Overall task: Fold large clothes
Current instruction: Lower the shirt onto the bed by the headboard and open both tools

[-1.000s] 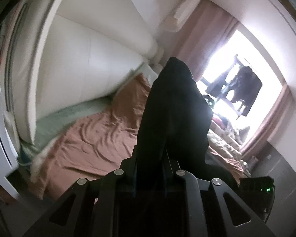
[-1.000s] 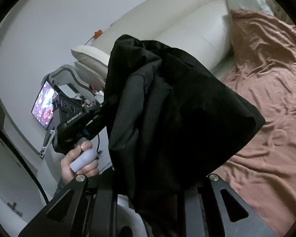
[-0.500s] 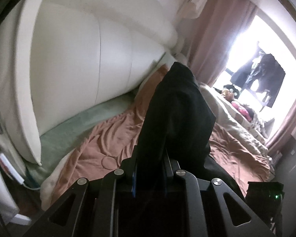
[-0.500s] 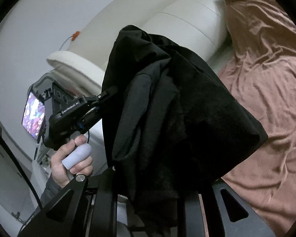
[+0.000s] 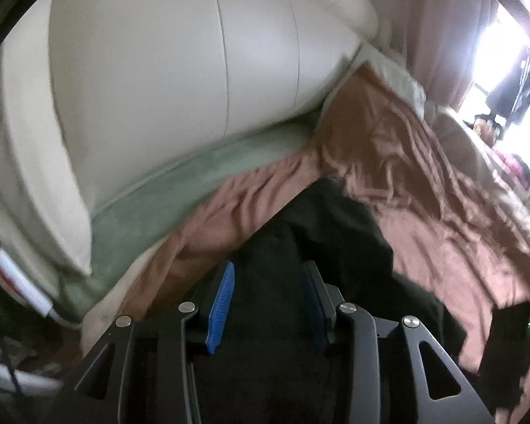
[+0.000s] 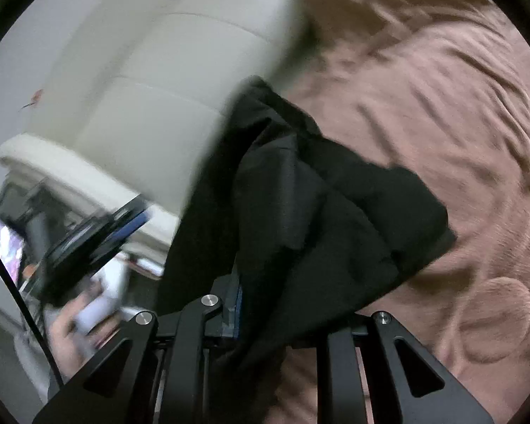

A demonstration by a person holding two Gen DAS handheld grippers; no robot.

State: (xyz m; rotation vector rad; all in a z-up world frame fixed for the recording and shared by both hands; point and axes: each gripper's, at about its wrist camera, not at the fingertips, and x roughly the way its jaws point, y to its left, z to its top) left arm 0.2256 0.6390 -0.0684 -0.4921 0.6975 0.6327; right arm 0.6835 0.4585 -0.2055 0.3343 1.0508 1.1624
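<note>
Black garment (image 5: 321, 247) on pink blanket (image 5: 441, 247), R gripper (image 6: 286, 311) clamping it, L gripper (image 5: 268, 296) just opening

Left gripper (image 5: 268, 304) jaws just parting, gapped; right gripper (image 6: 289, 318) jaws clamped, angled downward.

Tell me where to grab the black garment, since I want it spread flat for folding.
Probably grip the loose corner of the black garment that juts onto the pink blanket, coming from the blanket side: it lies thin and free there, while the right gripper bunches the near end.
</note>
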